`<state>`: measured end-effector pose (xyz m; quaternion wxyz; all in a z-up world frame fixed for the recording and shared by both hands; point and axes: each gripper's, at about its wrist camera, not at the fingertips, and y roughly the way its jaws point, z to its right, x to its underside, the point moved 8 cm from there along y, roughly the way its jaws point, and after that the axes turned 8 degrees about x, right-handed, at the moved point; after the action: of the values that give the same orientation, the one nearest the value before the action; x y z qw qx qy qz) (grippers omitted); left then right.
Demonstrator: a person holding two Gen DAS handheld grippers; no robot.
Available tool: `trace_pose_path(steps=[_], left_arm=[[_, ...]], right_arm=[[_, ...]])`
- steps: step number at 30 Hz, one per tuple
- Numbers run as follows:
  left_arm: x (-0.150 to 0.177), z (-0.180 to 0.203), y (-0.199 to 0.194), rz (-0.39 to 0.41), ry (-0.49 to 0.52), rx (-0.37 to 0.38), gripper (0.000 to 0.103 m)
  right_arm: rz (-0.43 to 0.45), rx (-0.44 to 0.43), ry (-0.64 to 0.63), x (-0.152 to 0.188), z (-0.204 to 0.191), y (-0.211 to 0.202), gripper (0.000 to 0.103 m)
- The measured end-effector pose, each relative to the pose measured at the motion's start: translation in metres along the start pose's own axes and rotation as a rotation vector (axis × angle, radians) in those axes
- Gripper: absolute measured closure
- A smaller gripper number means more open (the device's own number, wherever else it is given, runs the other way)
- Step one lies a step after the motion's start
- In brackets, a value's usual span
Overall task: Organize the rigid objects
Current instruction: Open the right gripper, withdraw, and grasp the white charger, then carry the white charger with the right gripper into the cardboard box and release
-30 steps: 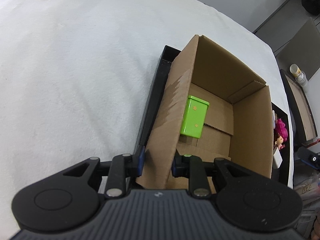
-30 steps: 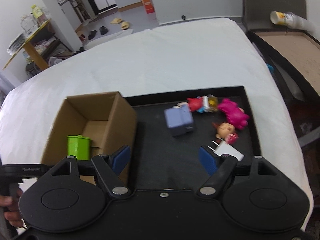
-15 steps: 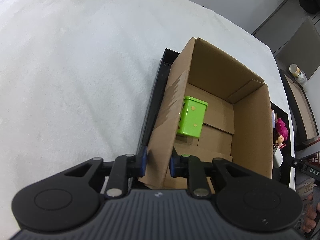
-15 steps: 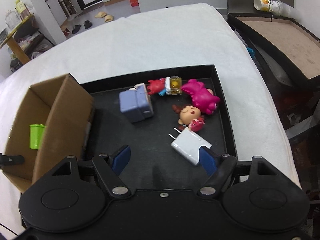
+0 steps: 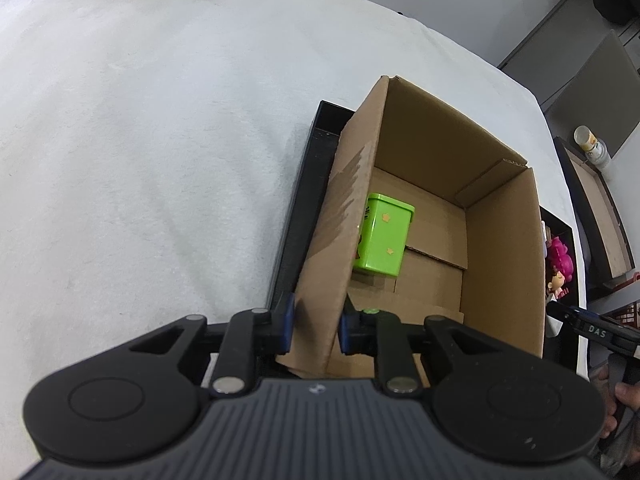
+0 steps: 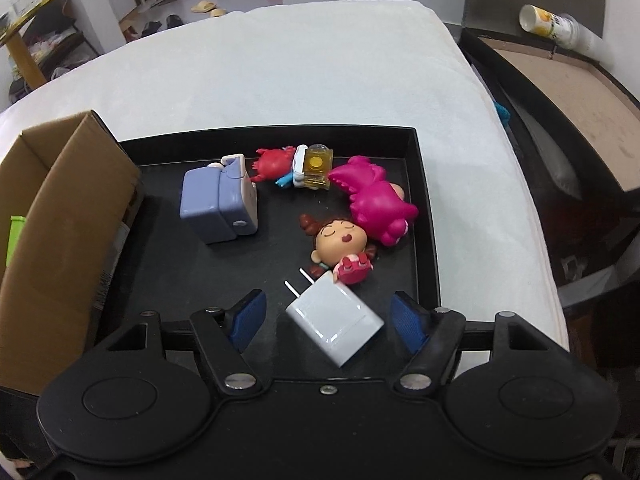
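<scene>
Right wrist view: our right gripper (image 6: 326,318), jaws just closing, straddles the charger (image 6: 335,323); we should square the pads to its flat sides. Left gripper (image 5: 314,326) clamps the box (image 5: 320,304) wall.

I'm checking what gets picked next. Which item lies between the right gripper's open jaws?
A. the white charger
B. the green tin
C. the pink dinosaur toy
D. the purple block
A: in the right wrist view, the white charger sits on the black tray between the blue pads of the right gripper, which have just been closing but do not yet touch it.
</scene>
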<state>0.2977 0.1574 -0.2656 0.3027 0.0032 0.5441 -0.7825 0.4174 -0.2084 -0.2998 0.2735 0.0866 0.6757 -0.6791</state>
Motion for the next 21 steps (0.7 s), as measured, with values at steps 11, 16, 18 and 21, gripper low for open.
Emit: trace_pose_path(steps=[11,16,18,21], left_arm=[[0.002,0.002,0.0,-0.021,-0.006,0.011,0.082],[0.004,0.003,0.0,-0.018,-0.012,0.012,0.082],[0.004,0.002,0.0,-0.018,-0.009,0.013,0.082],[0.005,0.003,0.001,-0.018,-0.007,0.014,0.082]], right_arm=[[-0.042,-0.003,-0.086,0.008,-0.006,0.015,0.055],[-0.067,0.008,-0.103,0.007,-0.008,0.012,0.064],[-0.073,-0.001,-0.092,0.006,-0.008,0.009,0.066],[-0.067,-0.012,-0.078,0.004,-0.01,0.0,0.066]])
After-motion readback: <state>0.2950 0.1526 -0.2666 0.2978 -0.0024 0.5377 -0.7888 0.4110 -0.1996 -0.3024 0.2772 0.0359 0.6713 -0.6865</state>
